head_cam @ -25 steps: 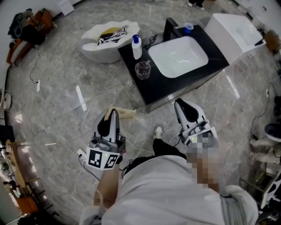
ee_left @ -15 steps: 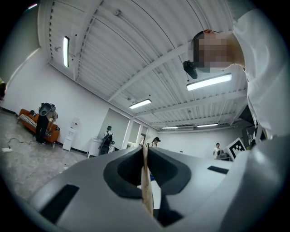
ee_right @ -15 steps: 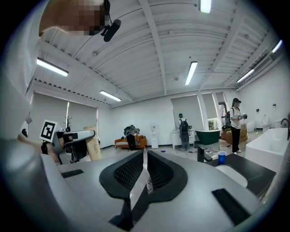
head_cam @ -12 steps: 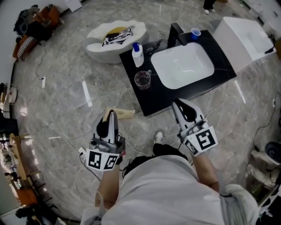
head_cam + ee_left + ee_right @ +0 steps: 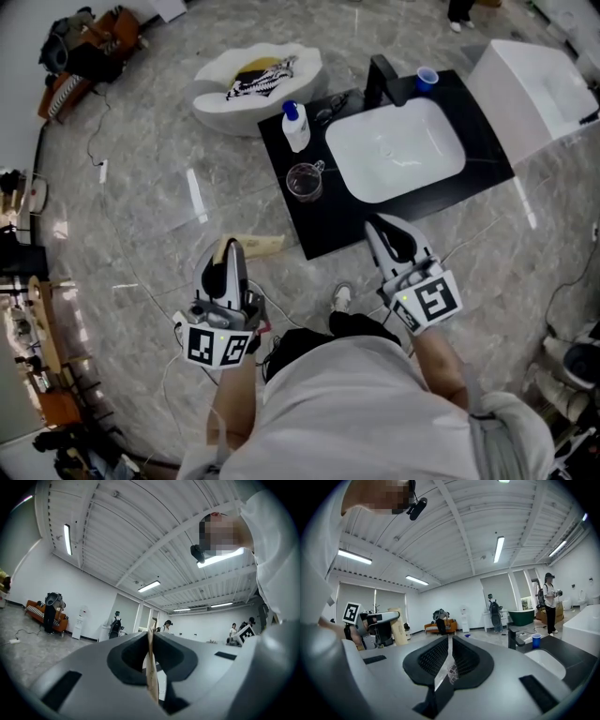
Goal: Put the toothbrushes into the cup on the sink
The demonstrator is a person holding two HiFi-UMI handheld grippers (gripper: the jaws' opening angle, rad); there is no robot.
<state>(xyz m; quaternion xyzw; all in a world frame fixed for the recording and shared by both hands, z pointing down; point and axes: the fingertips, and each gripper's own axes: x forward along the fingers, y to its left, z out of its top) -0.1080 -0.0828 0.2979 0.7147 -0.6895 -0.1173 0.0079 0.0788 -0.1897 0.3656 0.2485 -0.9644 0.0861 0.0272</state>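
Observation:
A clear glass cup [image 5: 305,180] stands on the black sink counter [image 5: 319,220], left of the white basin [image 5: 398,150]. Thin dark items [image 5: 333,103], perhaps toothbrushes, lie by the black faucet [image 5: 382,80]. My left gripper [image 5: 228,247] hangs over the floor, well short of the counter. It is shut on a thin flat beige piece [image 5: 255,246] that sticks out to the right, seen edge-on as a beige piece [image 5: 151,667] between the jaws of the left gripper [image 5: 151,639]. My right gripper [image 5: 376,226] is at the counter's front edge, shut on a thin clear strip [image 5: 448,667].
A white bottle with a blue cap [image 5: 295,127] stands beside the glass cup, and a small blue cup [image 5: 427,77] sits near the faucet. A white tub [image 5: 258,75] with clothes lies on the floor behind. A white block [image 5: 539,80] adjoins the counter's right side. Cables run across the floor.
The head view has drifted, so the sink sits higher and further right in the picture. Both grippers hold much the same pose, and the beige piece stays in the left one.

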